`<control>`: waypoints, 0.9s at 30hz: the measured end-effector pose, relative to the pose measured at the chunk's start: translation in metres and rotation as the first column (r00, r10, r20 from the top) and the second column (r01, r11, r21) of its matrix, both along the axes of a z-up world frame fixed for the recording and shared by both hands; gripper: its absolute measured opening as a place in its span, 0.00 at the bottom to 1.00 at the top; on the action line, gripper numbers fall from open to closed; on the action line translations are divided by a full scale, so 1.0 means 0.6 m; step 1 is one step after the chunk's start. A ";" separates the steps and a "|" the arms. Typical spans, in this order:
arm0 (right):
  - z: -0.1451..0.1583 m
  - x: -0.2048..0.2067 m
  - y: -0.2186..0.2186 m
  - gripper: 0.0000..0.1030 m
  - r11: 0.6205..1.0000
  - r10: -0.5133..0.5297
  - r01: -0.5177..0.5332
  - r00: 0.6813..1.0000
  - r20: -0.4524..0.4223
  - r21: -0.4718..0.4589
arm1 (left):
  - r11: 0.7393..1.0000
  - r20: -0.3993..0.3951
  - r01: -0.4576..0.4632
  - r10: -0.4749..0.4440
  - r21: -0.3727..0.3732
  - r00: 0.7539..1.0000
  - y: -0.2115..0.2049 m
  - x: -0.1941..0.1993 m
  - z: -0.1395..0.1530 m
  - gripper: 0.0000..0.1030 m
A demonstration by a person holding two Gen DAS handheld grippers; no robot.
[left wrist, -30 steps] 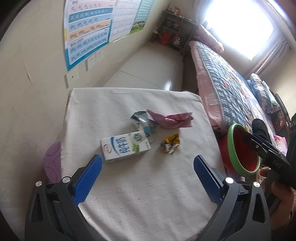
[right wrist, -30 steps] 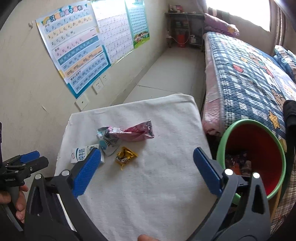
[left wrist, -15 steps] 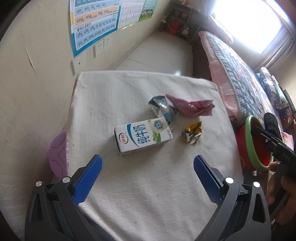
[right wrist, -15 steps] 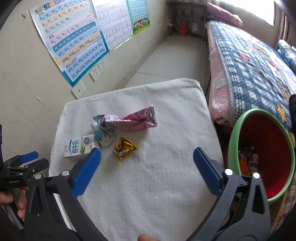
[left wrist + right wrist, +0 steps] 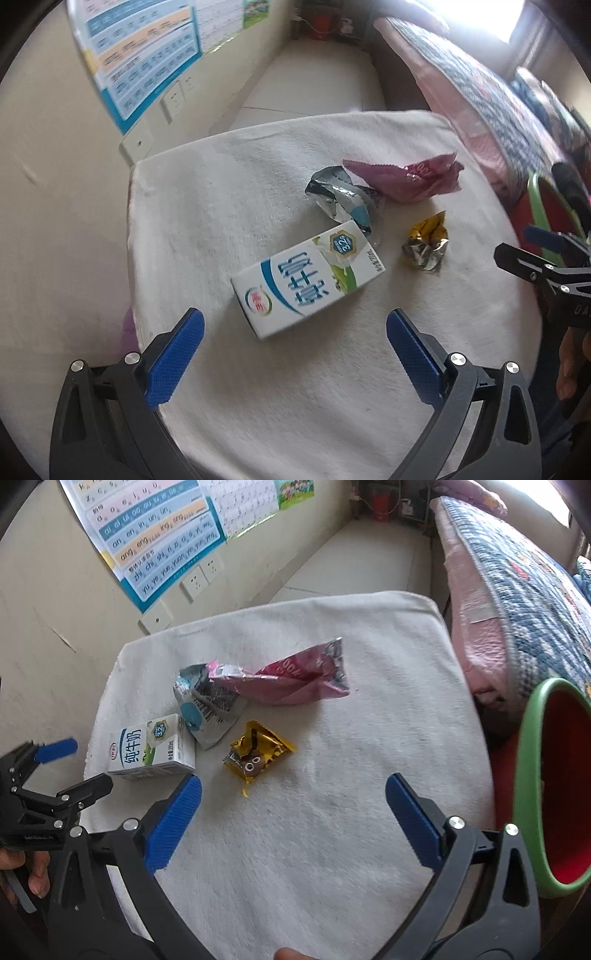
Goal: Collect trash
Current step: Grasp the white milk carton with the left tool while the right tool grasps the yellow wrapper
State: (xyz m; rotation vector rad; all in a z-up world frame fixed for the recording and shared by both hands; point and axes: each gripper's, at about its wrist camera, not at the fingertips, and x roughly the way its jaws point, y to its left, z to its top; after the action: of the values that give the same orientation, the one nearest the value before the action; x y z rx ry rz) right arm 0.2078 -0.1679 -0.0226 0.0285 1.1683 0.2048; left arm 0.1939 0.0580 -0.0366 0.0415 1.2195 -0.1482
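Note:
A white milk carton lies on the white cloth-covered table. Beyond it lie a silver-blue wrapper, a pink wrapper and a gold wrapper. My left gripper is open and empty, just short of the carton. My right gripper is open and empty, near the gold wrapper. A red bin with a green rim stands right of the table.
A wall with posters and sockets is on the left. A bed with a patterned quilt runs along the right, behind the bin. Tiled floor lies beyond the table.
Both grippers have moved forward and down toward the trash on the table. The carton now sits close in front of my left gripper. Both stay open.

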 end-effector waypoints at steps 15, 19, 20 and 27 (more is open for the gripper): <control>-0.097 0.056 0.051 0.95 1.000 0.011 -0.014 0.995 -0.097 -0.027 | 0.936 -0.107 0.321 -0.307 0.145 0.946 -0.054 0.075 -0.054 0.92; -0.112 0.067 0.059 0.92 0.999 0.010 -0.015 0.993 -0.114 -0.038 | 0.928 -0.122 0.349 -0.335 0.128 0.934 -0.058 0.086 -0.065 0.92; -0.114 0.069 0.061 0.91 0.999 0.012 -0.017 0.993 -0.119 -0.039 | 0.925 -0.133 0.360 -0.345 0.122 0.929 -0.059 0.088 -0.069 0.91; -0.123 0.074 0.069 0.67 0.999 0.030 -0.035 0.991 -0.131 -0.035 | 0.902 -0.180 0.416 -0.393 0.113 0.902 -0.067 0.080 -0.096 0.75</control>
State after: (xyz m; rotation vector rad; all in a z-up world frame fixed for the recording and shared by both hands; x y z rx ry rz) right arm 0.2522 -0.1264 -0.0963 -0.0099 1.3034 0.2130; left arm 0.2420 0.0179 -0.0943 0.4250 1.3628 -0.4322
